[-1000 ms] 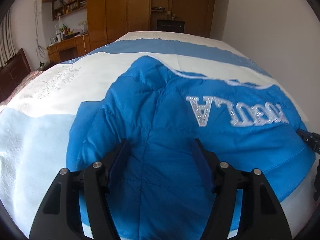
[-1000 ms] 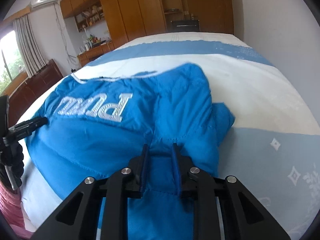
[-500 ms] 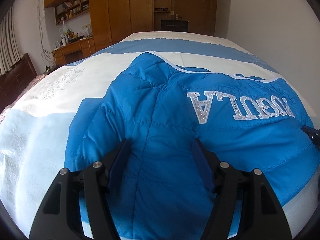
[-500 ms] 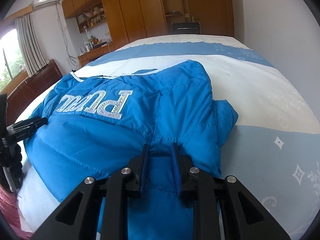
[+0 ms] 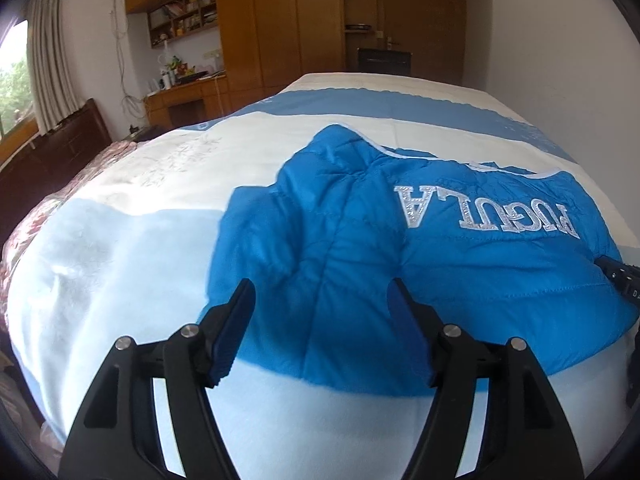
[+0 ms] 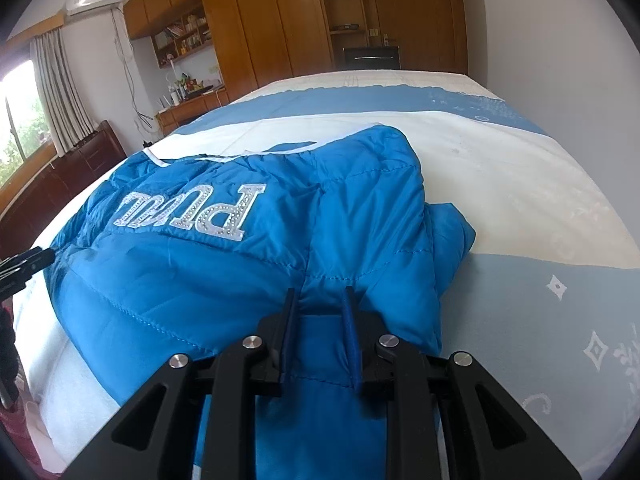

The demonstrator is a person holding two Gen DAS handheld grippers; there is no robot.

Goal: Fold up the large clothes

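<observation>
A blue quilted jacket [image 5: 400, 264] with silver lettering lies on the bed, back up, and also fills the right wrist view [image 6: 248, 248]. My left gripper [image 5: 322, 300] is open and empty, its fingers spread just above the jacket's near hem. My right gripper [image 6: 318, 300] is shut on a fold of the jacket's near edge, which hangs down between the fingers. The right gripper's tip [image 5: 620, 276] shows at the right edge of the left wrist view; the left gripper's tip [image 6: 24, 264] shows at the left edge of the right wrist view.
The bed [image 5: 140, 220] has a white and light-blue cover. Wooden wardrobes [image 6: 280, 20] and a desk with clutter [image 5: 188, 88] stand at the far end. A dark wooden cabinet [image 6: 80, 160] lines the left; a white wall [image 6: 560, 40] runs along the right.
My left gripper has drawn back and up off the jacket, so the hem now lies clear ahead of it. My right gripper stays shut on the jacket's edge.
</observation>
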